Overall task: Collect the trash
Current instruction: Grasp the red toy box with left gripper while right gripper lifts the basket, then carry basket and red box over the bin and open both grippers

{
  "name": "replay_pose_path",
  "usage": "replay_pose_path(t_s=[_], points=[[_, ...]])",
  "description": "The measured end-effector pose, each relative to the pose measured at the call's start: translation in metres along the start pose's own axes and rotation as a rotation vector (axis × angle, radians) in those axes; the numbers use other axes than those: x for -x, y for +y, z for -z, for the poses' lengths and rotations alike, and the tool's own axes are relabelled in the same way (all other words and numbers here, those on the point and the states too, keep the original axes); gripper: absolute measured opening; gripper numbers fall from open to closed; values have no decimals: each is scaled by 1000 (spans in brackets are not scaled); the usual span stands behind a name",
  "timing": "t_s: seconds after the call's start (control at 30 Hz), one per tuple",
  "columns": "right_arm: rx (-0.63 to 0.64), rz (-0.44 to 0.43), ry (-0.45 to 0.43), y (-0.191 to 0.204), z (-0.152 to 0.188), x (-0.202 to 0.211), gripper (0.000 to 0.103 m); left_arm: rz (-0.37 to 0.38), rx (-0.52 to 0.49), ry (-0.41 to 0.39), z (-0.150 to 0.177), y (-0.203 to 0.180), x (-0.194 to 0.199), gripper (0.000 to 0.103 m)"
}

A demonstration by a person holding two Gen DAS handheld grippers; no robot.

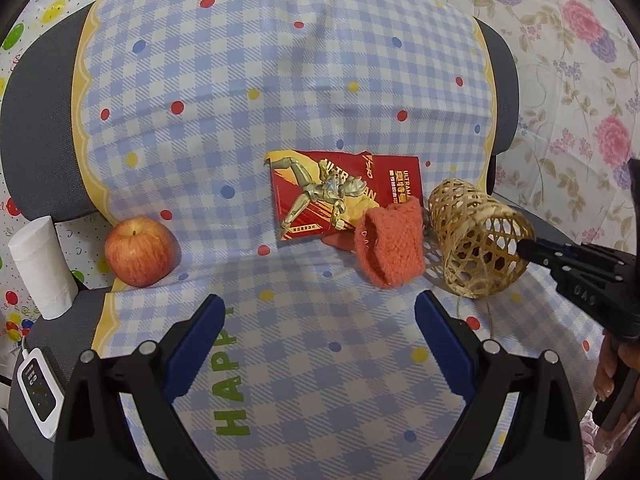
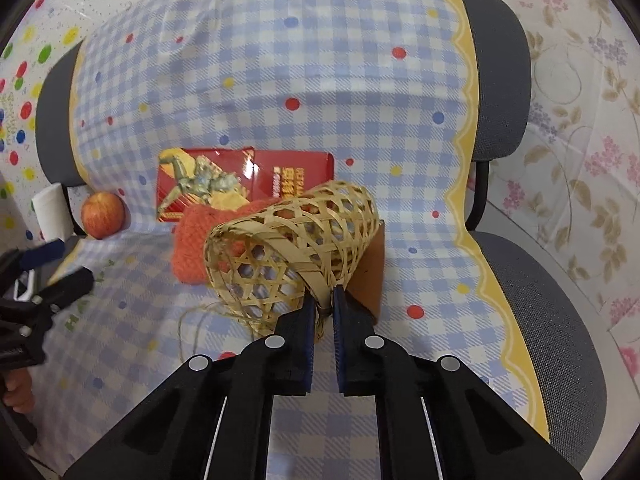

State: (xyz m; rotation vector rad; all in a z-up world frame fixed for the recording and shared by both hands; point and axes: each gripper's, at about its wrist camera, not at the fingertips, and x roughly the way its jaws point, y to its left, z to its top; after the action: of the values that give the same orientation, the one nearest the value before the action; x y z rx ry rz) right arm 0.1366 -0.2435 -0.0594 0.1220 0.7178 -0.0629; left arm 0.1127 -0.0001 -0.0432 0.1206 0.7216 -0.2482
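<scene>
Blue checkered cloth (image 1: 280, 80) covered the grey chair (image 2: 552, 320), floral sheet behind. So the woven bamboo basket (image 2: 296, 248) lay tipped on its side, looked hollow, touching an orange knitted pouch (image 1: 390, 246) that sat partly on a red Ultraman card pack (image 1: 344, 192). An apple (image 1: 140, 252) and paper roll (image 1: 42, 266) were off to the left. Right gripper (image 2: 322, 300) was pinched narrow on the basket's rim. Left gripper (image 1: 320, 312) hung spread wide, holding nothing.

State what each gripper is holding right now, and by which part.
The right gripper is shut on the woven bamboo basket, pinching its rim at the open mouth. The left gripper is open and holds nothing.
</scene>
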Motion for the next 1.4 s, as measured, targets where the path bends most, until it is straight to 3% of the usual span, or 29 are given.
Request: replay_pose_path(t_s=[0.2,0.4,0.5,0.73,0.87,1.13,1.23,1.37,1.4], points=[[-85,-23,-86,-3,-29,47,7,-11,8,-11,-4,9,2,93],[-149,41,-144,-14,-45,76,7,-29,29,-18,-19,24,-8,93],[-153,105,-160,-19,-51,77,7,-33,46,-21,-31,32,-21,88],[-187,138,-163,-31,-60,60,7,0,54,5,-54,34,-63,72],[-204,143,-149,-38,-64,46,7,0,49,34,-64,35,-91,72],[-225,137,-120,-45,-59,30,7,77,79,86,-75,40,-125,72],[-224,135,-109,-45,-56,31,7,119,81,77,-75,39,-120,54],[-224,127,-110,-44,-52,40,7,165,64,34,-76,33,-100,8],[-223,124,-111,-43,-51,43,7,186,53,17,-77,30,-91,5]])
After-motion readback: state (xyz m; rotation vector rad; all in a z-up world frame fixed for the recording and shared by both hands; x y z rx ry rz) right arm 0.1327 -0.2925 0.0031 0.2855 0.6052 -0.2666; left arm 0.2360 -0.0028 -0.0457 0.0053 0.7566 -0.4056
